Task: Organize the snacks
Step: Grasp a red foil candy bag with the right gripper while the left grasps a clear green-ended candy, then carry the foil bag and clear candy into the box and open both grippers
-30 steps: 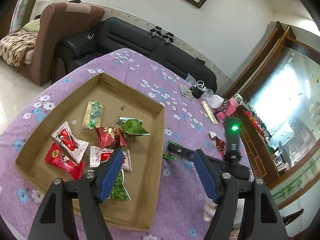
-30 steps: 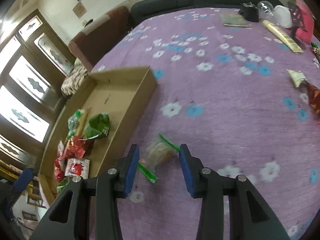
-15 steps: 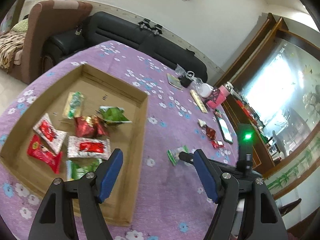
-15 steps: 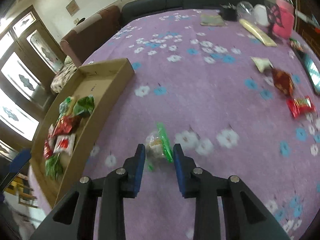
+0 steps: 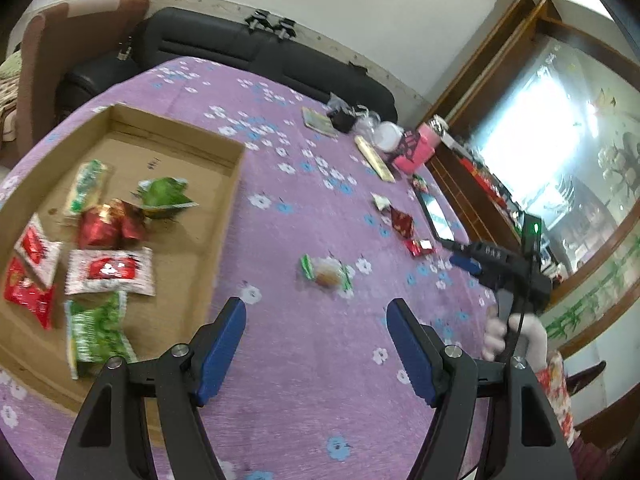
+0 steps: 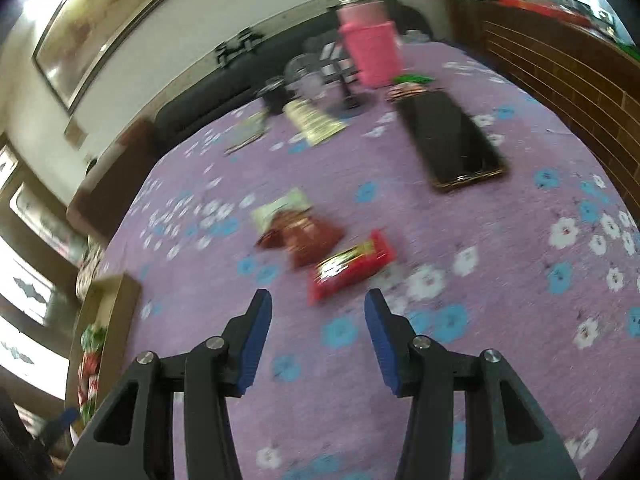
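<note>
**Snack sorting partly done: seven packets boxed, four lying loose on the tabletop**

The cardboard box (image 5: 224, 200) is serving as the landmark and the collection point. Inside it seven packets are lying flat: a pale green packet (image 5: 86, 186) toward its far wall, a green packet (image 5: 164, 196) and a dark red foil packet (image 5: 108, 224) at mid-box, a white-and-red packet (image 5: 110, 272) beside them, two red packets at the left edge, and a green-and-white packet (image 5: 94, 332) at the near wall.

Four snacks are lying outside the box on the purple tabletop (image 5: 304, 360). A clear packet with green ends (image 5: 328, 274) is resting a short way off the box's right wall. Farther from the box a cream packet (image 6: 282, 208), a maroon foil packet (image 6: 304, 234) and a red bar (image 6: 352, 266) are sitting close together, the last two touching.

The left gripper (image 5: 316, 332) is hovering over bare cloth just right of the box, jaws spread wide and holding nothing, with the clear packet ahead of them. The right gripper (image 6: 318, 320) is pointing at the red bar, well away from the box, jaws parted and empty; the bar is lying just beyond the tips.

Judgement: roughly two thirds complete. A phone (image 6: 448, 144), a pink bottle (image 6: 370, 46) and other clutter at the tabletop's far side do not appear to be snacks.
</note>
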